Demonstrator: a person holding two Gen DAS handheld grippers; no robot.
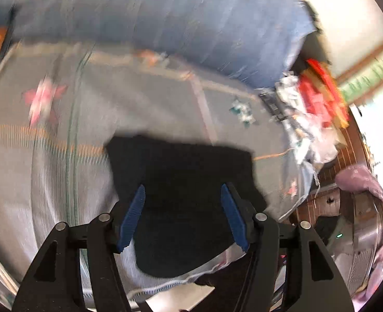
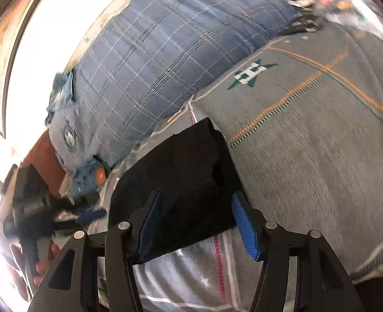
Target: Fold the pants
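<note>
Folded black pants [image 1: 191, 195] sit near the bed's [image 1: 61, 182] front edge. Left hand-held gripper [image 1: 183, 217] and right hand-held gripper [image 2: 199, 223] both gape wide, empty. Snagging a loose layer could undo the fold.

Both tools look the same. The left gripper [image 1: 182, 218] and the right gripper [image 2: 199, 225] each have two matte black fingers with ribbed blue pads [image 1: 131, 219] on the inner faces. The black linkage arms have triangular cut-outs and round silver pins [image 2: 271, 225] at the joints.
</note>
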